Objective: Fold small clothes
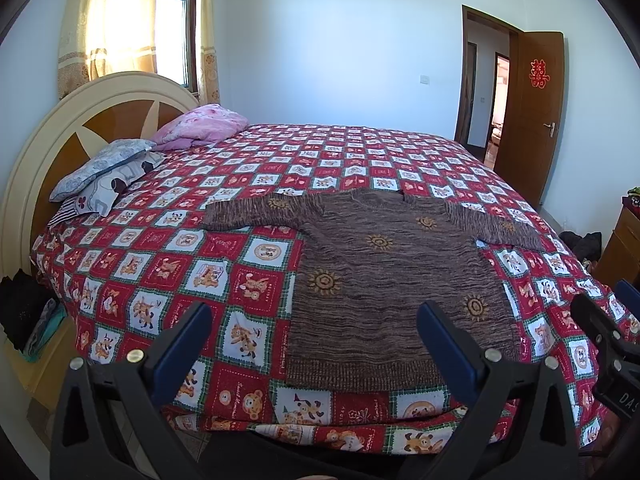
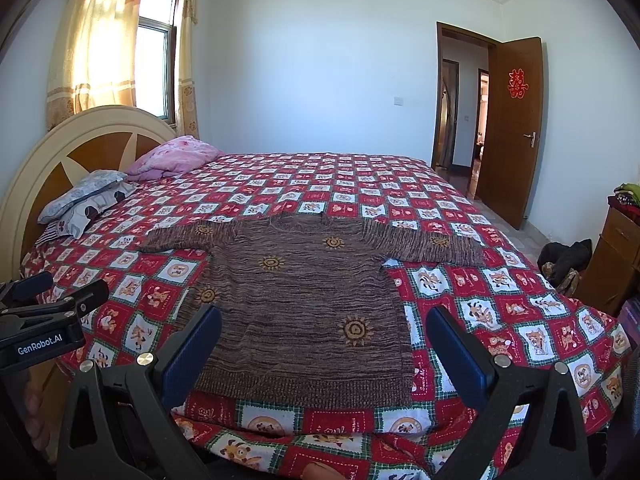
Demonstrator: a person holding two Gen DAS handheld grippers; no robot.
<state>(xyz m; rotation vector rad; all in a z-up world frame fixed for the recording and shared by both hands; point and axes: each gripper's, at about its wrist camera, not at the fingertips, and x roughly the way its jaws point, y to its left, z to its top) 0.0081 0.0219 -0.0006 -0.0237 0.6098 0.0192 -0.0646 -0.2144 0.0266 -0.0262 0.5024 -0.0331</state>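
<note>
A small brown knit sweater with orange sun motifs lies flat on the bed, sleeves spread out, hem toward me. It also shows in the right wrist view. My left gripper is open and empty, held above the bed's near edge, in front of the hem's left part. My right gripper is open and empty, in front of the hem. The right gripper shows at the right edge of the left wrist view. The left gripper shows at the left edge of the right wrist view.
The bed has a red and white checked cartoon cover. Pillows and a pink quilt lie by the cream headboard on the left. A wooden cabinet and dark clothes are at right. An open door is beyond.
</note>
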